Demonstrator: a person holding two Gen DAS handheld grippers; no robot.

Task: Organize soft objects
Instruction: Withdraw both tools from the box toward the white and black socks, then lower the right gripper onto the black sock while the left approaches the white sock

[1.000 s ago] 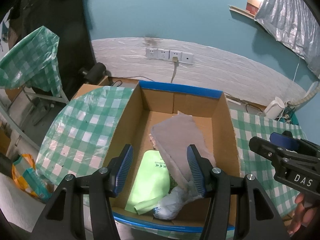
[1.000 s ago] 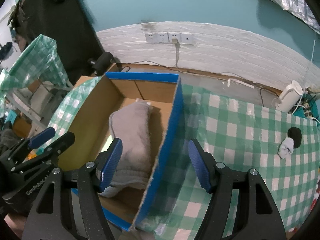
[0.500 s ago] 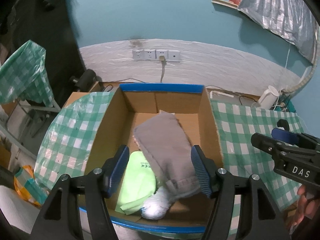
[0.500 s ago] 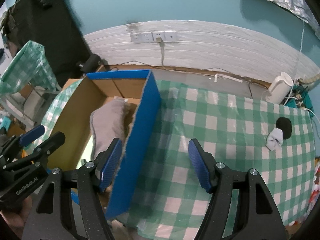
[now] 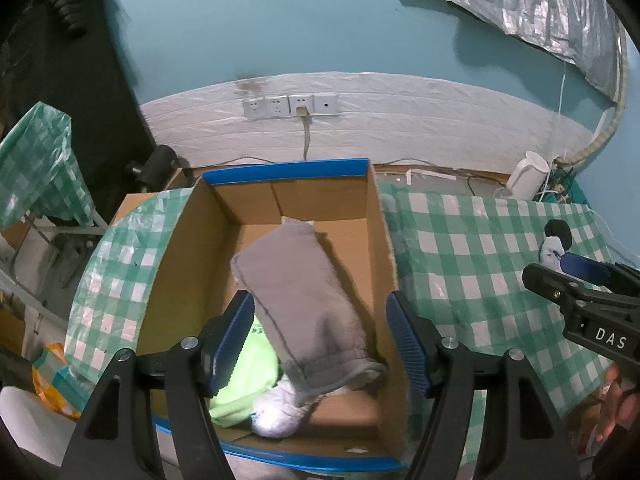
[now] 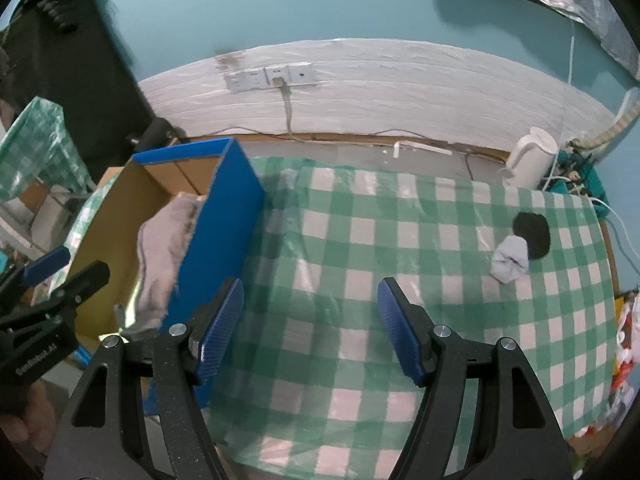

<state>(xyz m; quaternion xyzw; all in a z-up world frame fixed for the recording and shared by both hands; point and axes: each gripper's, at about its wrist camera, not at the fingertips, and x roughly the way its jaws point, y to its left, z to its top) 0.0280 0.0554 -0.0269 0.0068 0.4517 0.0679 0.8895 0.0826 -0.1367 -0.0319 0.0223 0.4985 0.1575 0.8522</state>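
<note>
While your left tool (image 5: 320, 340) hangs over the box (image 5: 288, 172), its jaws have just been opening and nothing is pinched between them; the grey trousers (image 5: 300, 300) lie loose in the box on top of a green cloth (image 5: 248, 376) and a white bundle (image 5: 276, 412). Your right tool (image 6: 310, 326) is released too, with only bare checked surface (image 6: 400, 240) under it.

What's left out looks like the pale sock (image 6: 509, 261), touching a black sock (image 6: 532, 232) near the far right corner of the surface, well apart from the box. I'd guess both weigh next to nothing and squash flat, so no risk of breaking anything. They'll flop and may drag each other along, since they touch.

Go for the thick bunched middle of the pale one, pinch deep so you get real fabric and not just a loose edge. The plastic cover looks slick and wrinkly, so try not to snag it with the sock.
</note>
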